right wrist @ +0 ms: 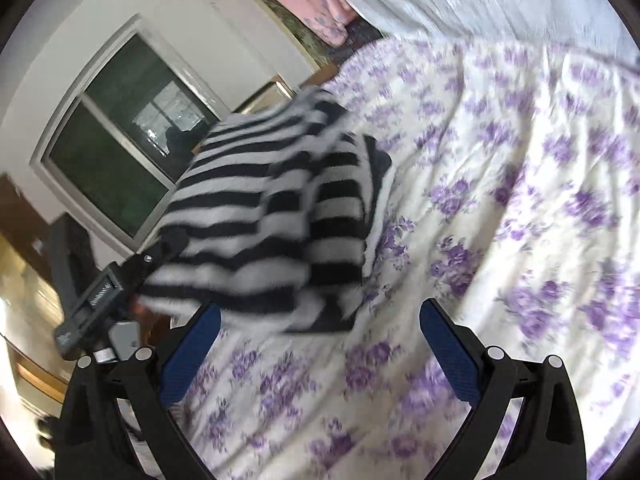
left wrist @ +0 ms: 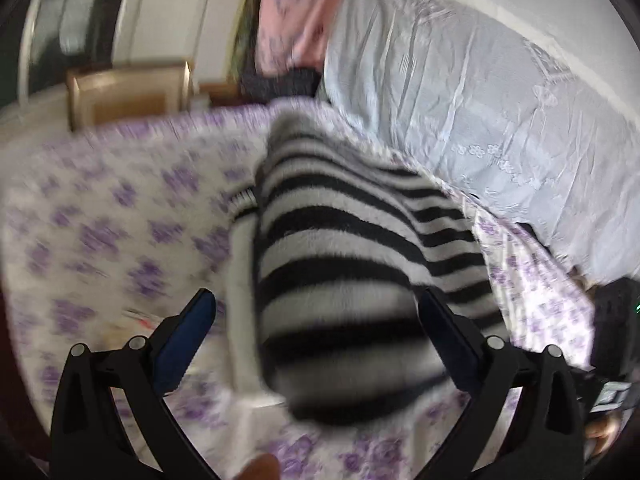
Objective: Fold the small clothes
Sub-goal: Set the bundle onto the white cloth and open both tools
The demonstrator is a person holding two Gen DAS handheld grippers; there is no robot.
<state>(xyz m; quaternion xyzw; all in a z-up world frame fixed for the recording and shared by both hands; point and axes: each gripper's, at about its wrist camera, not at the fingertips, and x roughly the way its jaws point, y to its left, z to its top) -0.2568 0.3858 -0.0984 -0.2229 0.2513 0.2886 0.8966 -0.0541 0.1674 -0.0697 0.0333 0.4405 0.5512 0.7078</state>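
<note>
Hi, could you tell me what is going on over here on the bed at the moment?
A person is folding a black-and-white striped garment on a purple-flowered bedsheet. The left hand-held gripper is open with the bunched garment between its fingers, not clamped. The right hand-held gripper is open over the sheet, beside the garment. The folding looks unfinished.

Fuzzy knit striped sweater (left wrist: 344, 264); smooth matt cotton floral sheet (right wrist: 500, 208)

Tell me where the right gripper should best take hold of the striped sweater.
Probably the near bottom hem of the striped sweater, approached low from the open right gripper. That edge lies free on the floral bedsheet; the far side is bunched near the left gripper.
</note>
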